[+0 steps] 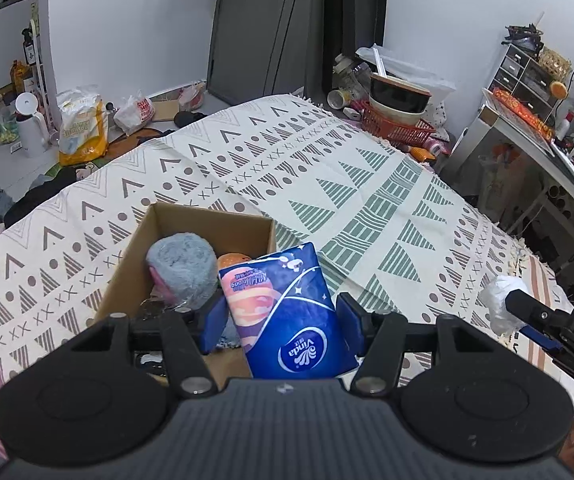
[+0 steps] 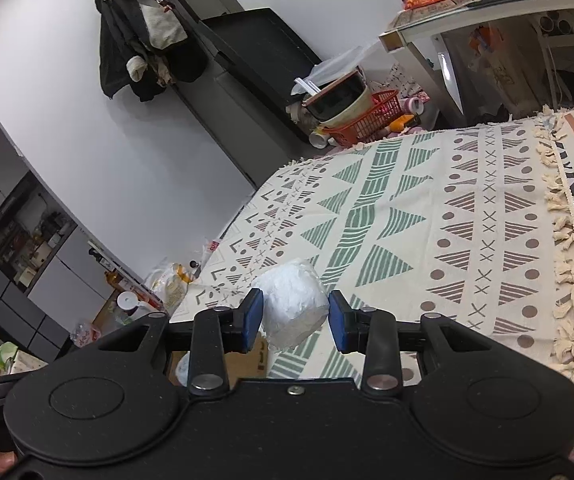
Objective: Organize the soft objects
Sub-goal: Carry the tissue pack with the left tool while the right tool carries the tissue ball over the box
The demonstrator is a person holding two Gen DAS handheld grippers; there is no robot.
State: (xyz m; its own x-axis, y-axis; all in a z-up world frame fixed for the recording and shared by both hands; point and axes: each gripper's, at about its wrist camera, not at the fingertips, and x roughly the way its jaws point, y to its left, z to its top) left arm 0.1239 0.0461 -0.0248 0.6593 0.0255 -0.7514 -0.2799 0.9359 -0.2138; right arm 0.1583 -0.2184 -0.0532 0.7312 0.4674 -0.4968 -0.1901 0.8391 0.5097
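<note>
Cardboard box (image 1: 191, 236) on the bed (image 1: 327, 184) already holds a grey plush (image 1: 181, 272) and something orange. The left claw (image 1: 277, 320) clamps a blue tissue pack (image 1: 291, 320) at the box's edge, nearly in. The right claw (image 2: 295, 320) is closed around a white roll (image 2: 293, 304), held above the bed. Those two remain.

The cardboard box (image 1: 207, 236) was crowded: a grey plush roll (image 1: 181, 268) and an orange ball (image 1: 233, 260) filled its middle, leaving a gap along the far wall. The patterned bedspread (image 1: 327, 168) lay bare beyond. A red basket (image 1: 397, 130) of bowls blocked the far corner.
</note>
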